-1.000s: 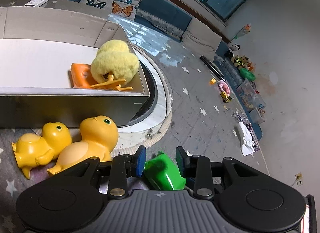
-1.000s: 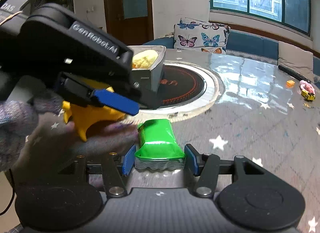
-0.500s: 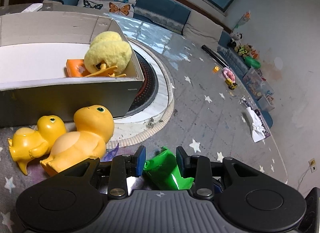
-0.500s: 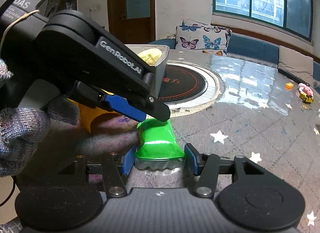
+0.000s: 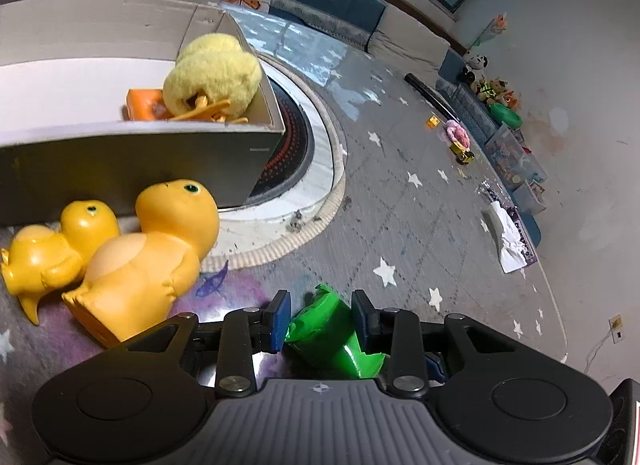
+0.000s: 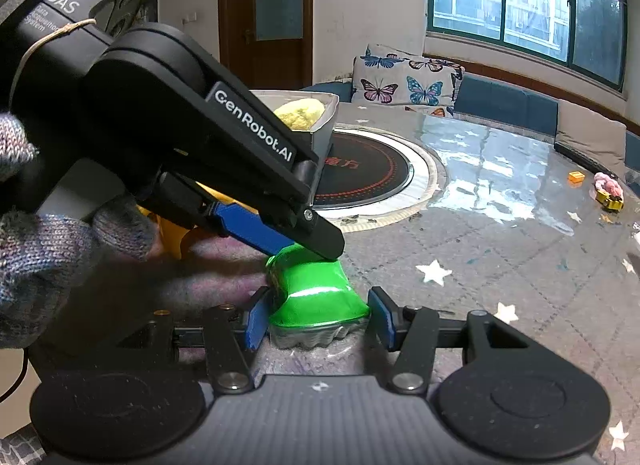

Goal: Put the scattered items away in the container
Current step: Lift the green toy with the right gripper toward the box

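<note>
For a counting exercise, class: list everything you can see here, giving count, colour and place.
green packet: one, green, on the table between both grippers
toy ducks: two, yellow, lying beside the box
box: one, grey, on the table
plush: one, pale yellow, in the box
orange item: one, in the box beside the plush
cushion: one, butterfly print, far bench
left gripper: just closing, pinching the packet
right gripper: just closing, packet between, not yet gripped
</note>
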Demonstrator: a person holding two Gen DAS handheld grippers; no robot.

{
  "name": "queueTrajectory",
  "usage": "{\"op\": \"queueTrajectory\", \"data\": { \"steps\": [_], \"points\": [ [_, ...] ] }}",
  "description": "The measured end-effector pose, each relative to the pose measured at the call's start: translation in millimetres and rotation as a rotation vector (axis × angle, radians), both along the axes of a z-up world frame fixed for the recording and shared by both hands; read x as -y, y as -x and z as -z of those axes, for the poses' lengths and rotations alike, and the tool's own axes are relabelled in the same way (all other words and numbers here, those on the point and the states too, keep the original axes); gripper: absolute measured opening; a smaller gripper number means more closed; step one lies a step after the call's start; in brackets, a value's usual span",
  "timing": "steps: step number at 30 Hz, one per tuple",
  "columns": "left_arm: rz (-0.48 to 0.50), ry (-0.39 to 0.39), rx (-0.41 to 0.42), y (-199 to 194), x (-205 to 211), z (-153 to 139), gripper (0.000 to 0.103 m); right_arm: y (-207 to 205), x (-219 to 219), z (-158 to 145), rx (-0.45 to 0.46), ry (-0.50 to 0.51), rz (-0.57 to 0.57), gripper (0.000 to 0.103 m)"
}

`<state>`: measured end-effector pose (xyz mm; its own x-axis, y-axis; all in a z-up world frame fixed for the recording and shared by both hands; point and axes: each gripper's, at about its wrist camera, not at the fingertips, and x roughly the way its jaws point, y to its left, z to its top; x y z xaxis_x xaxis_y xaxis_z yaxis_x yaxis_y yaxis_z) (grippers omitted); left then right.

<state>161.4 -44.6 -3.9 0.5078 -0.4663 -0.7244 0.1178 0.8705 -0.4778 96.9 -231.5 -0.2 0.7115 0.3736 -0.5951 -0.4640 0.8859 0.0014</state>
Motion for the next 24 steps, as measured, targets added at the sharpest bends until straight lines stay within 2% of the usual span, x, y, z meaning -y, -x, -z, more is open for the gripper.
{"op": "queueTrajectory", "data": {
  "steps": [7, 13, 19, 24],
  "points": [
    [0.005, -0.008, 0.000, 7.0, 0.1, -3.1, 0.035, 3.0, -1.5, -1.4, 0.003, 0.007, -0.008, 0.049],
    [-0.009, -0.003, 0.037, 15.4, -8.3, -17.7, 0.033, 3.9, -6.9, -9.8, 0.024, 0.014, -0.035, 0.046],
    [-0.058, 0.031, 0.094, 18.6, -27.2, -41.1, 0.032, 2.1, -18.4, -28.1, 0.085, 0.020, -0.071, 0.043],
    [-0.113, 0.040, 0.176, 15.4, -48.8, -67.9, 0.032, -10.7, -37.4, -51.5, 0.167, 0.025, -0.117, 0.042]
  ]
}}
